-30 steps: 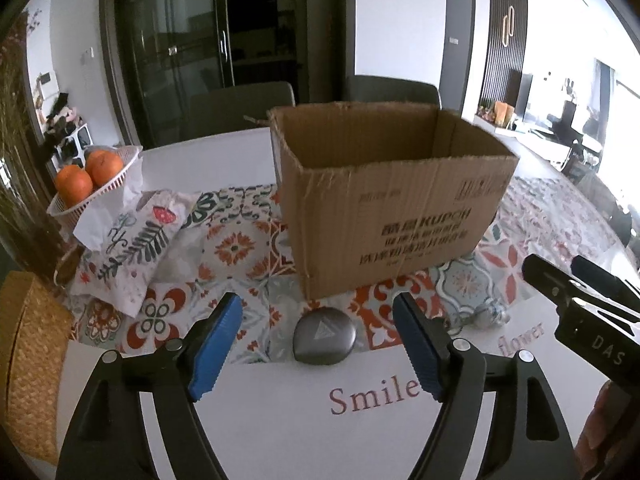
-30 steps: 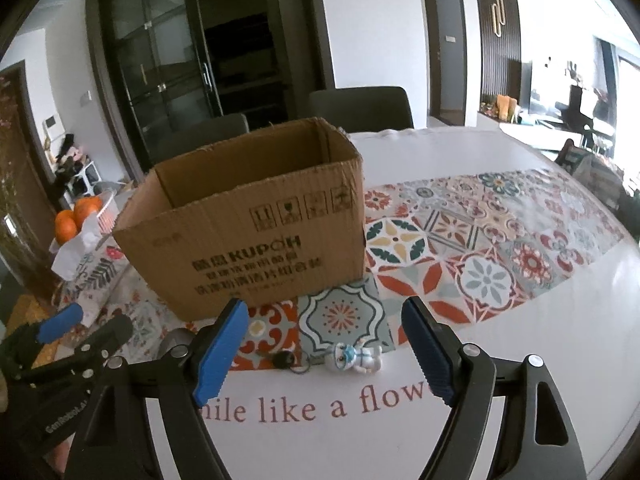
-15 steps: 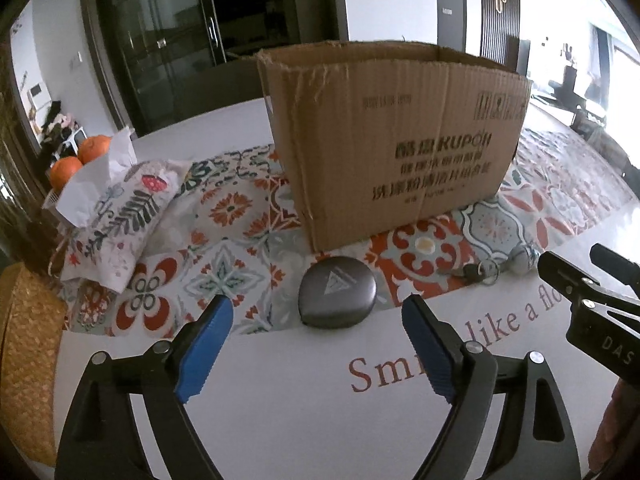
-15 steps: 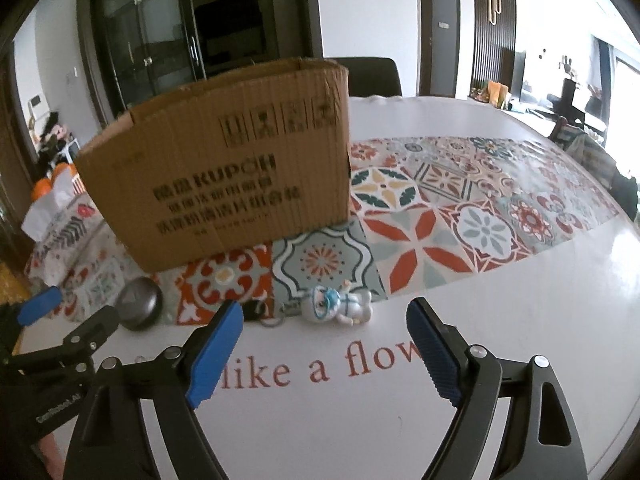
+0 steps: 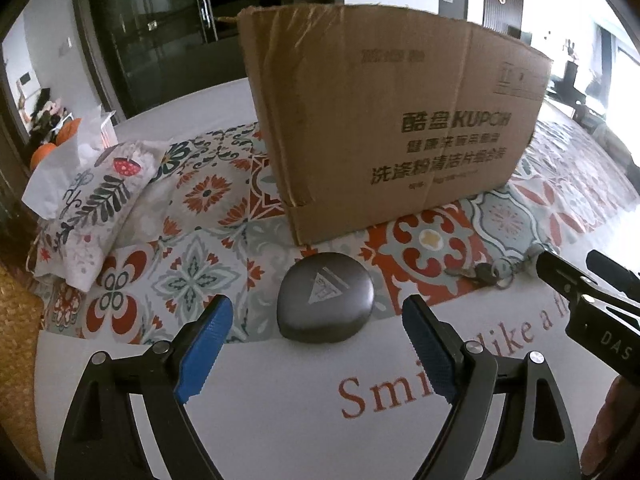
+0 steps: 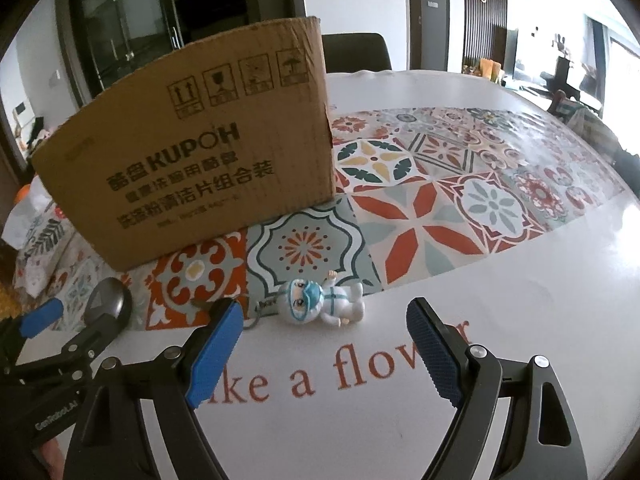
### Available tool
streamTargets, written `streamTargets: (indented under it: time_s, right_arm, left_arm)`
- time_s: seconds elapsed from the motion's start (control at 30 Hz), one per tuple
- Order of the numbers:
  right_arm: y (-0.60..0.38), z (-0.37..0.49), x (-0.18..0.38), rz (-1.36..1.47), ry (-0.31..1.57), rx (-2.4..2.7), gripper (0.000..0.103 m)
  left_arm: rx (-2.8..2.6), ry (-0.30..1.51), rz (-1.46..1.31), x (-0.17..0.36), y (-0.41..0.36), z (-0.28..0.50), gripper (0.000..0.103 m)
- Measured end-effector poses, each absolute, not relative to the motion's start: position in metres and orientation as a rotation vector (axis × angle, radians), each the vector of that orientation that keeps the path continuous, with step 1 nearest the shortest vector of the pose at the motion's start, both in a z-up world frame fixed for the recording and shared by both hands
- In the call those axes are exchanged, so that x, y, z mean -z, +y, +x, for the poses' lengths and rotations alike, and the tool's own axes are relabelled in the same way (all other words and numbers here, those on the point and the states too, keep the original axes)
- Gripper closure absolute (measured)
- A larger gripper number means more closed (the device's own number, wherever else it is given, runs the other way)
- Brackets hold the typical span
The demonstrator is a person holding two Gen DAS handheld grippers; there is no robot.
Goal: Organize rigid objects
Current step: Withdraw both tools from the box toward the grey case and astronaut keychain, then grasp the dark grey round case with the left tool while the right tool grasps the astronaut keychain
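Grey pebble-shaped case (image 5: pixel 326 298) lies on the tablecloth before the cardboard box (image 5: pixel 392 120), just ahead of the wide-open left gripper (image 5: pixel 316 344); best straddle its widest flanks squarely before closing.

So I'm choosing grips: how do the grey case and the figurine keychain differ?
The grey case is smooth, rounded, dark and flat; the figurine keychain is white, limbed, lying on its back, trailing a ring. The case looks broader. Each lies on the tablecloth before the cardboard box, ahead of an open gripper.
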State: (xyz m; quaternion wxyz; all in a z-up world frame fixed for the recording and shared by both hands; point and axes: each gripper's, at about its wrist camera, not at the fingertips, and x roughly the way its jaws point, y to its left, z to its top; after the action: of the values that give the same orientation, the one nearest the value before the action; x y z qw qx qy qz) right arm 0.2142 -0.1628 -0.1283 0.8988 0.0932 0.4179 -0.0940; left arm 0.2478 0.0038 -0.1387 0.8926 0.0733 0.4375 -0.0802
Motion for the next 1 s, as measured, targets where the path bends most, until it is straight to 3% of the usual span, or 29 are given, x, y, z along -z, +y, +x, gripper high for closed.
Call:
streamTargets:
  time_s: [0.4,0.7,0.83,0.87,1.0]
  right_arm:
    - [-0.164,0.233,0.143,0.184,0.904,0.208,0.019]
    - [-0.164,0.237,0.151,0.191,0.919,0.195,0.031]
    - [-0.162,0.236,0.150,0.176,0.912,0.191,0.045]
    - [-0.162,0.235,0.149,0.176,0.911,0.189,0.045]
    - [-0.164,0.233,0.148,0.185,0.910,0.189,0.045]
  left_arm:
    - [0.147,0.942,0.125,0.155,0.007,0.266,0.017]
    - [0.148,0.962,0.089,0.164,0.006,0.274,0.031]
    - [0.163,0.951,0.071,0.164,0.005,0.274,0.044]
    - [0.170,0.950,0.070,0.164,0.004,0.274,0.048]
    - [0.172,0.947,0.079,0.163,0.002,0.274,0.048]
